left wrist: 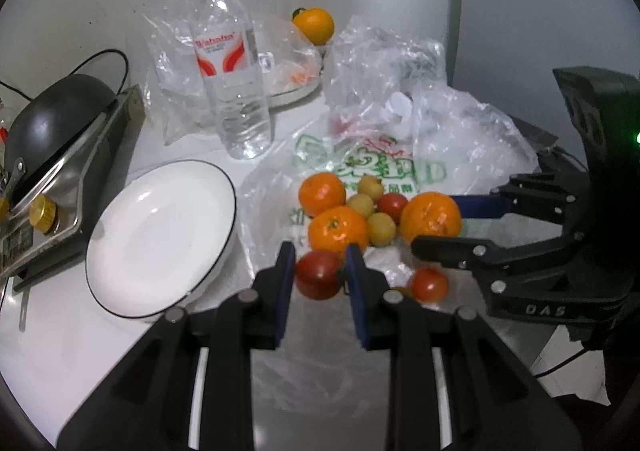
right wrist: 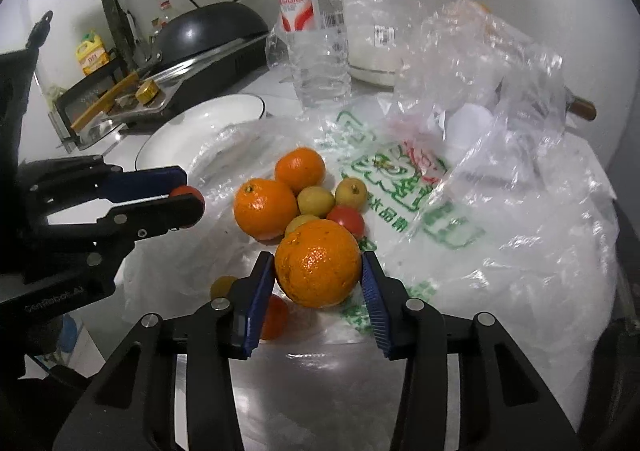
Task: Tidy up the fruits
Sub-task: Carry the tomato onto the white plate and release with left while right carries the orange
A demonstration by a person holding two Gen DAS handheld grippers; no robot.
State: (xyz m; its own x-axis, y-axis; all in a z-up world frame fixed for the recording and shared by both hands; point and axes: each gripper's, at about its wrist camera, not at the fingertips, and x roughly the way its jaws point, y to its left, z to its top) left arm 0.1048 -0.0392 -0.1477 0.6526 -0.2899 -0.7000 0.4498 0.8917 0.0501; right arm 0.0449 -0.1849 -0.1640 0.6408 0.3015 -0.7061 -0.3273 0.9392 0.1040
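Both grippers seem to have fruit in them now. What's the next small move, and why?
Probably carry the left gripper with its red tomato across to the empty white plate beside the pile. The tomato looks pinched between the blue pads, and the plate is the nearest bare dish. The right gripper brackets a big orange, which could follow.

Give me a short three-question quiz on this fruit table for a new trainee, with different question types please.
1. True or false: the white plate is empty.
2. What does the left gripper hold? A: a yellow plum. B: a red tomato. C: nothing.
3. Which fruit sits between the pads of the right gripper?
Key: 1 true. 2 B. 3 the large orange.
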